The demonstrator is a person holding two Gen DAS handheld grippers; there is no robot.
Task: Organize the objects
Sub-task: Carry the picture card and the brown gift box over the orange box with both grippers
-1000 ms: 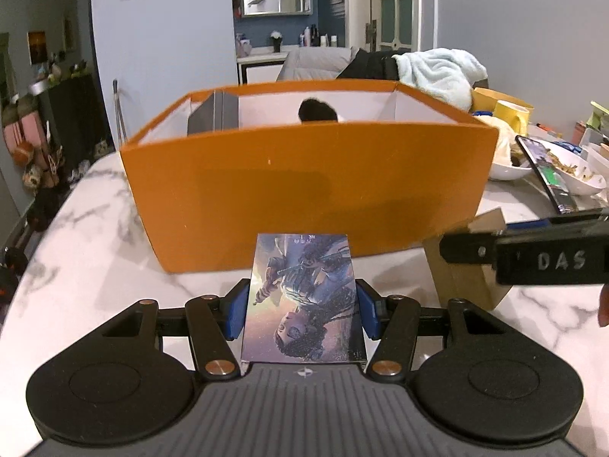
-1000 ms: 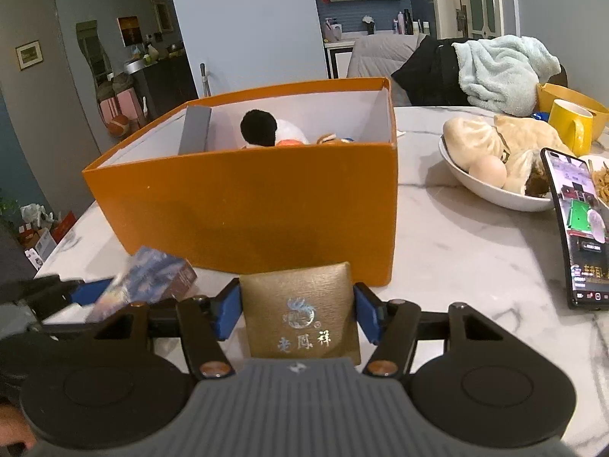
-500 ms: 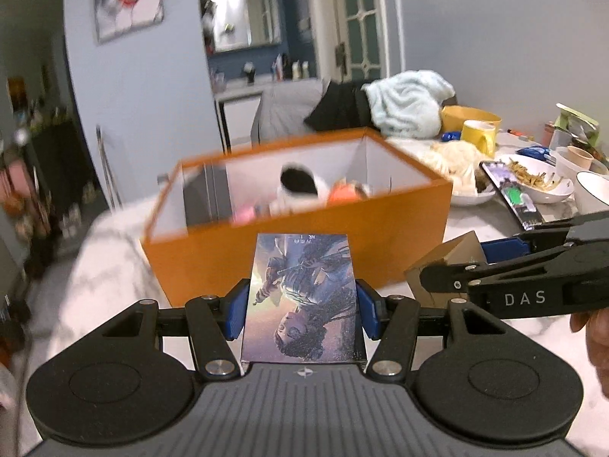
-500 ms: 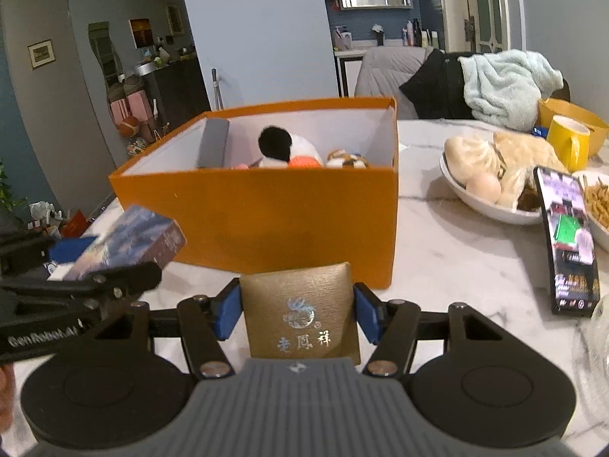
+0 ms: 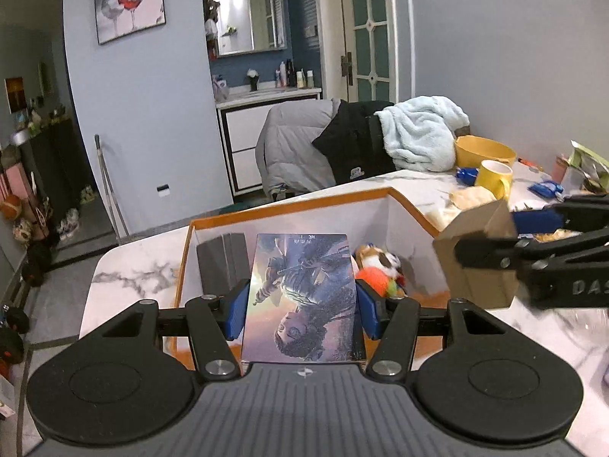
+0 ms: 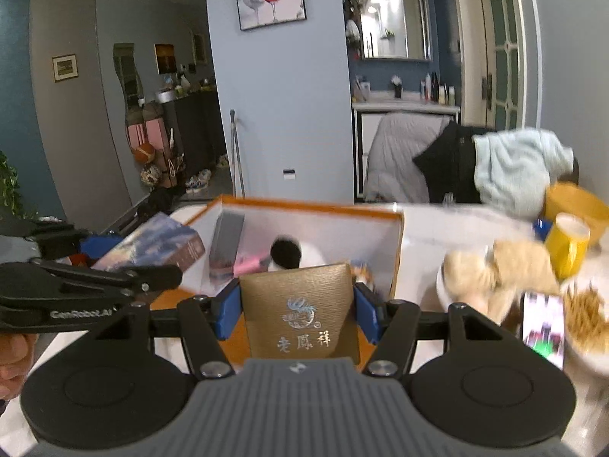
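Blue pads of the left gripper (image 5: 302,314) press both long edges of a flat illustrated box (image 5: 302,297), clamping it face-up so its printed cover lies toward the camera; gripping by the narrow sides leaves the underside free, which I judge suits lowering it flat. Beside it, the right gripper (image 6: 297,314) is likewise clamped on a small gold-brown box (image 6: 300,312) with a silver emblem, pads on its two side faces. Both loads hang above the near wall of the orange box (image 5: 415,209), each tilted slightly downward toward its white interior, apparently so they can be dropped in together without bumping the rim. Inside sit a dark grey case (image 5: 222,259) leaning against the left wall and a plush toy (image 5: 378,266) near the middle, with bare floor between them where the two boxes could go. Outward on the marble table (image 5: 133,270) stand a yellow mug (image 5: 495,177), a bowl of food (image 6: 495,266) and a phone (image 6: 542,327), well clear of the orange box.
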